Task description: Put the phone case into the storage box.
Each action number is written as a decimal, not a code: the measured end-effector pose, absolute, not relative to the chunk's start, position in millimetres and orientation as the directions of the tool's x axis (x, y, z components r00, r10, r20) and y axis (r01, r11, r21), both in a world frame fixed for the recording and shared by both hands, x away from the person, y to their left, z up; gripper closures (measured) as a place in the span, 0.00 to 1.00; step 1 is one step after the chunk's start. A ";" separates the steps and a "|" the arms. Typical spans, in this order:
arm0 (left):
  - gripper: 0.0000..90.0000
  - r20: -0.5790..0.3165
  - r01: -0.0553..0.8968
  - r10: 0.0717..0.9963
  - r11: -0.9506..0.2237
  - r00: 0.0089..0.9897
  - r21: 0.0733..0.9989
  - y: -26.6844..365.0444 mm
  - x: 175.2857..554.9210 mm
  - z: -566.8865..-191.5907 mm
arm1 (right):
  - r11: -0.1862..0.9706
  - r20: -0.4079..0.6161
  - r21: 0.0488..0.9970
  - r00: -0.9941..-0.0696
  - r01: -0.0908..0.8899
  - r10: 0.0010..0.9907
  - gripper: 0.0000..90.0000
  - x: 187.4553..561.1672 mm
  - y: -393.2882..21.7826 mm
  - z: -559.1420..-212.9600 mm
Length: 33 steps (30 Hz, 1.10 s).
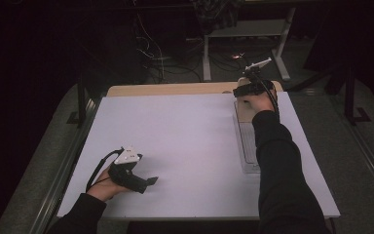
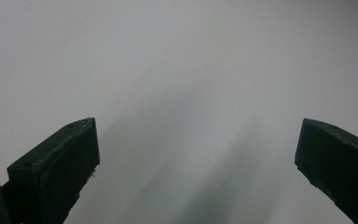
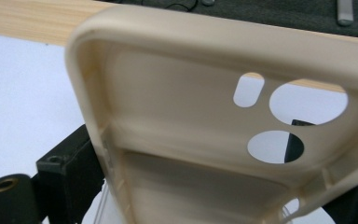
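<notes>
Right now the right gripper sits at the upper right of the high view, at the far end of a clear tray on the white worktop. In the right gripper view a beige phone case fills the middle of the frame, inner side up, its camera cut-outs toward the right. One finger stands at the case's left wall and another shows dark through a cut-out, so the fingers look closed on the case across its width, though the contact itself is hidden.

The left gripper rests low at the lower left of the high view, its fingers spread wide with nothing but bare worktop between them.

What could go wrong, to my eye: the case is soft and thin-walled, so a hard squeeze may buckle it, and a light one may let it slip or twist out as it lifts. It also lies close to the tray's end, so it could catch on the rim or drag the tray along. The far worktop edge is near, and a fumble might send it over.

I can read no brand, label or writing anywhere.
</notes>
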<state>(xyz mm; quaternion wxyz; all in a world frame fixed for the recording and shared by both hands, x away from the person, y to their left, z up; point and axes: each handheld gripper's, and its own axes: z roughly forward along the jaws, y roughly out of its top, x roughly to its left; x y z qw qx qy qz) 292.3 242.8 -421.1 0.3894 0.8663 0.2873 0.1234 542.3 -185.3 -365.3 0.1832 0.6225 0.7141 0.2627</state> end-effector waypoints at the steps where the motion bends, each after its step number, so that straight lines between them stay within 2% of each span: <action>1: 0.00 -0.007 0.400 0.593 -0.533 0.805 0.746 242.8 292.3 -421.3 | 0.083 0.069 0.604 -0.156 0.792 0.985 0.08 543.0 -184.9 -366.5; 18: 0.00 -0.015 0.404 0.595 -0.527 0.803 0.748 242.3 292.6 -422.0 | 0.072 0.086 0.585 -0.150 0.808 0.985 0.07 546.6 -183.7 -376.1; 24: 0.00 -0.013 0.402 0.595 -0.527 0.804 0.748 241.8 292.2 -422.2 | 0.078 0.102 0.578 -0.167 0.812 0.981 0.00 546.1 -185.1 -377.1; 33: 0.00 0.002 0.394 0.588 -0.545 0.809 0.740 241.9 292.9 -421.0 | 0.084 0.112 0.608 -0.190 0.789 0.975 0.00 539.2 -189.6 -365.4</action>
